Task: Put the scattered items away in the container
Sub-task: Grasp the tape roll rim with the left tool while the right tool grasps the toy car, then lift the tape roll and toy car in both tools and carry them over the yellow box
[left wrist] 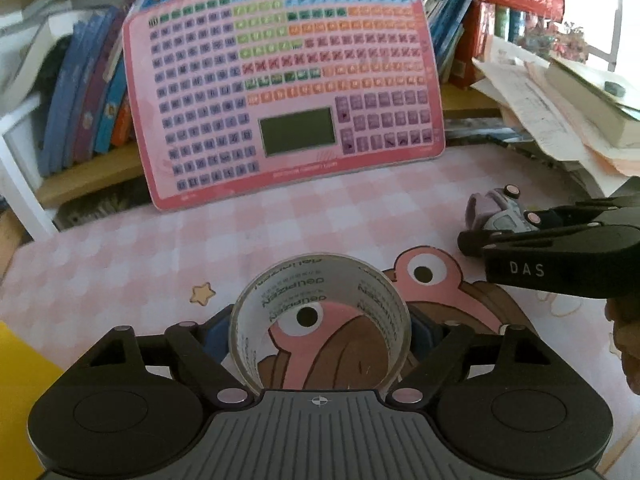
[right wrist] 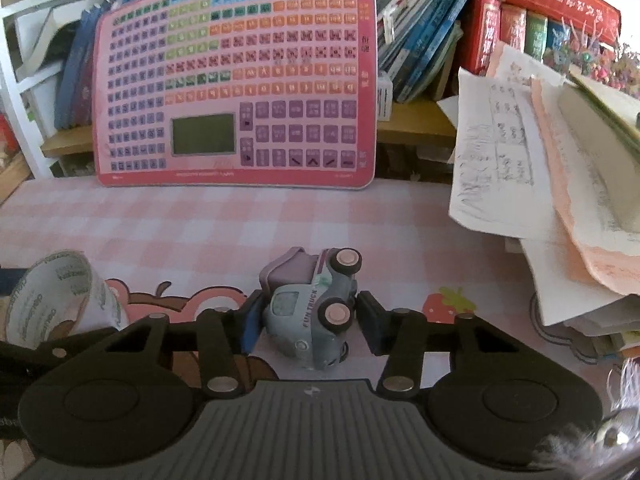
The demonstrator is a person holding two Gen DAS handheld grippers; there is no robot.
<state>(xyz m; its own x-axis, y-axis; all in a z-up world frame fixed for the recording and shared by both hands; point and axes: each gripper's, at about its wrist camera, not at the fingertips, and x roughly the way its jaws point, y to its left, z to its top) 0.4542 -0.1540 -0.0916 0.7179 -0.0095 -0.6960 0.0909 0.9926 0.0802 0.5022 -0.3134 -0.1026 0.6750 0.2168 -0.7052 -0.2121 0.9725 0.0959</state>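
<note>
Left hand-held gripper (left wrist: 320, 334) straddles the tape roll (left wrist: 320, 320), which stands on edge on the table (left wrist: 120, 248), hole facing fwd; pads at its flanks, contact unclear. Right hand-held gripper (right wrist: 308, 322) brackets the toy truck (right wrist: 316, 304), which lies on its side w/ wheels rightward: left pad touching, right pad just off. Each item sits directly ahead of its own gripper.

The bench (right wrist: 280, 216) carries a cover of pale pink and white checks, printed with a pink cartoon creature (left wrist: 424, 272) with brown parts, a yellow star (left wrist: 201, 294) and a red strawberry (right wrist: 440, 307). The tape roll (left wrist: 320, 320) is clear with dark lettering, and the toy truck (right wrist: 316, 304) is grey-blue with a lilac back (its wheels are black with pale pink hubs). The board (left wrist: 280, 88) is pink with purple, green, orange, red and blue squares.
</note>
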